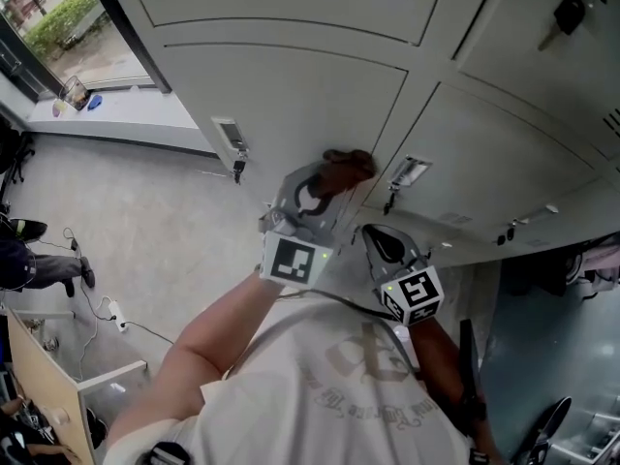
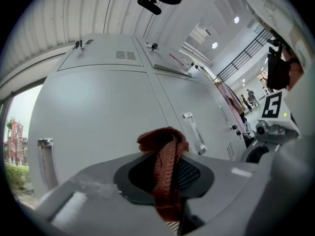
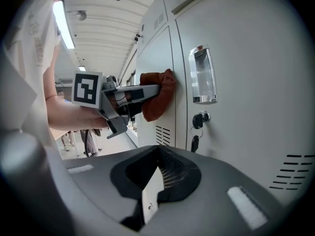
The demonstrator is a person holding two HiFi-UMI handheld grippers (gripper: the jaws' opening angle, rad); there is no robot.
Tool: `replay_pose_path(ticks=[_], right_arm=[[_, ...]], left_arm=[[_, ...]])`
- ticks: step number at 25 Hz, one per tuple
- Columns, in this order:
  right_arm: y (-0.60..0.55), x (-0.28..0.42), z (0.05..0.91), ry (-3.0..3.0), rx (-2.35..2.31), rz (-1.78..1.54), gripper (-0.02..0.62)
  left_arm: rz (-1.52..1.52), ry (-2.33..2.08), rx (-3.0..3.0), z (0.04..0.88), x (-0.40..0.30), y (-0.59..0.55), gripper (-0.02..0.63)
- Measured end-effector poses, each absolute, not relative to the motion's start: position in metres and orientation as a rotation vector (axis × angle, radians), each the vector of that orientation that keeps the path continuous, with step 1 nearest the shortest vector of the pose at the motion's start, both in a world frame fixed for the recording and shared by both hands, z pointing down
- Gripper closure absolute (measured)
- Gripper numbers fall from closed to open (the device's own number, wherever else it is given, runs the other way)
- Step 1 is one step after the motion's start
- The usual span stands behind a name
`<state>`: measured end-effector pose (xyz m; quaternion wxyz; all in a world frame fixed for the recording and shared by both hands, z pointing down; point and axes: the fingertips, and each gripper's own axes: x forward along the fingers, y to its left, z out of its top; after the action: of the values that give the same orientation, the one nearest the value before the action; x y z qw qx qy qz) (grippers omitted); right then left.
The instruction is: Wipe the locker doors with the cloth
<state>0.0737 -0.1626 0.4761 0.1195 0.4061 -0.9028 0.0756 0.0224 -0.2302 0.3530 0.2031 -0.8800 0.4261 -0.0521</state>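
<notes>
From the head view: holds the rust-red cloth (image 1: 347, 166) to the grey locker door (image 1: 291, 105) with the left gripper (image 1: 327, 180), close by the seam; rests the right gripper (image 1: 383, 242) lower down. From the left gripper view: clamps the cloth between closed jaws. From the right gripper view: shows jaws drawn almost together on nothing, near a hanging key (image 3: 195, 142). Probably best to press flat, overlap strokes and steer round the handle (image 3: 203, 75).
</notes>
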Motion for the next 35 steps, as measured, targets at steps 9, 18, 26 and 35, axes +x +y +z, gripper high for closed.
replay_pose_path(ticks=[9,18,26,35], right_arm=[[-0.167,0.044,0.475,-2.668,1.118,0.209,0.588],[-0.175,0.017,0.473,-2.68,1.066,0.192,0.588],[-0.179,-0.004,0.473,-2.695,1.016,0.184,0.588],[-0.179,-0.017,0.476,-2.694,0.984,0.18,0.588]], left_arm=[[-0.111,1.396,-2.392,0.347,-0.05,-0.245,0.526],[-0.099,1.582,-2.291,0.339,-0.109,-0.257,0.526],[0.027,1.75,-2.23,0.328,-0.16,-0.258,0.528],[0.138,1.868,-2.308,0.361,-0.239,-0.272,0.526]])
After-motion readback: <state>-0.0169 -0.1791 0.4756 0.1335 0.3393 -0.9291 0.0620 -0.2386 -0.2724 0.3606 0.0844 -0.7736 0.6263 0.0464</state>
